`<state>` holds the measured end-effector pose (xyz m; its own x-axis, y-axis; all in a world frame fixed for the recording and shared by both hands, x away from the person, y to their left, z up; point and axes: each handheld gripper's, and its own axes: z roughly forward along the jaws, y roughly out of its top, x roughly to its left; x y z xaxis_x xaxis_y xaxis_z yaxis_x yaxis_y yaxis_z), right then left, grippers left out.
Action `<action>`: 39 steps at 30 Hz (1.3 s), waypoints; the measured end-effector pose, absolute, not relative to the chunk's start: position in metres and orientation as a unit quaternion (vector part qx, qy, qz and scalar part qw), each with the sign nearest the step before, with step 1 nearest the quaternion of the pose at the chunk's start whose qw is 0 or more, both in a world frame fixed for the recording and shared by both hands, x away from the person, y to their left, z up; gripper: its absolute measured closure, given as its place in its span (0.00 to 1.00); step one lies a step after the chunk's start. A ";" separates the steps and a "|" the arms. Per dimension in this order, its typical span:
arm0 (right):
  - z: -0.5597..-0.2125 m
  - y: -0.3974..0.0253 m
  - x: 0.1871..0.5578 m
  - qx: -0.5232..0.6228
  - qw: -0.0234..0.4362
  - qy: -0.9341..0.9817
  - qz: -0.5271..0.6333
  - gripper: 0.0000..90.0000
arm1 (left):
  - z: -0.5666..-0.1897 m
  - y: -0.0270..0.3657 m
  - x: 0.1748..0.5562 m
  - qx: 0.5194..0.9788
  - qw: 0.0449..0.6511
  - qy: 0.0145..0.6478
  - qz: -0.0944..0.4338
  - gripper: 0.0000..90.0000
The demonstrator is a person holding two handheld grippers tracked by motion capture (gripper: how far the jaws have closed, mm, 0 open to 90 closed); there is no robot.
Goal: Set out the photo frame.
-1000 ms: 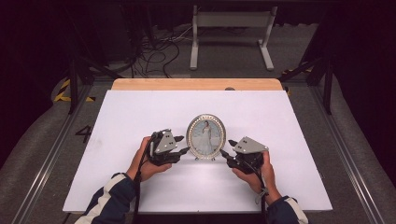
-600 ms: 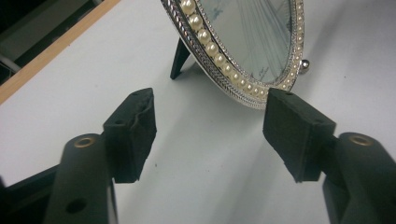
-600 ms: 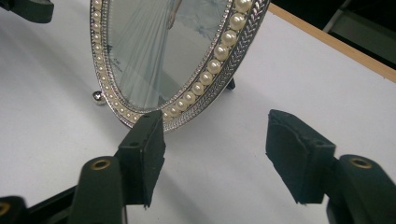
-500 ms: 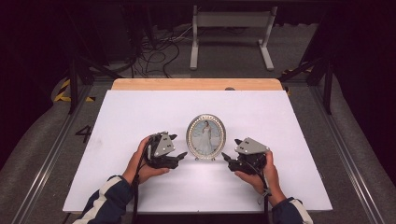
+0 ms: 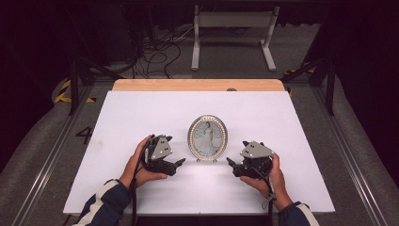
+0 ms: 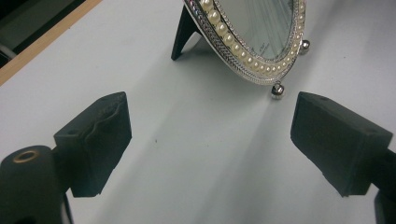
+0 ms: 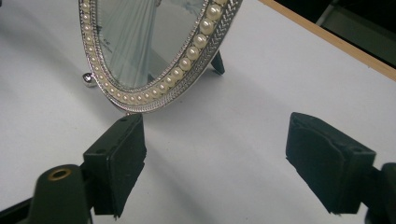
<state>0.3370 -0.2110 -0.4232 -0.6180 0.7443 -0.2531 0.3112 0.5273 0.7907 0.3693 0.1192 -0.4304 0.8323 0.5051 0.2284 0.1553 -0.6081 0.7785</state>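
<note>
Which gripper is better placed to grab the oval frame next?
Right, slightly. The right gripper is open, and one jaw sits just under the frame rim. The left gripper is also open, but farther off.

A white table (image 5: pixel 141 113) with a wooden far edge (image 5: pixel 197 85) carries an oval pearl-rimmed picture frame (image 5: pixel 207 138) (standing upright, propped on its rear stand) near the middle.
</note>
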 end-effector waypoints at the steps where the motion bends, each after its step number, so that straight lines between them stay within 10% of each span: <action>1: -0.423 -0.212 0.336 0.321 0.298 0.821 0.366 0.21 | -0.431 0.120 0.369 0.871 0.398 0.189 0.217 0.12; 39: -0.433 -0.251 0.315 0.328 0.334 0.819 0.333 0.19 | -0.439 0.177 0.344 0.866 0.388 0.218 0.229 0.10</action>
<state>0.3149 -0.2509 -0.4327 -0.5627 0.7588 -0.3280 0.3142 0.5633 0.7642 0.3436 0.1772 -0.4394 0.8001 0.5548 0.2282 0.1995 -0.6048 0.7710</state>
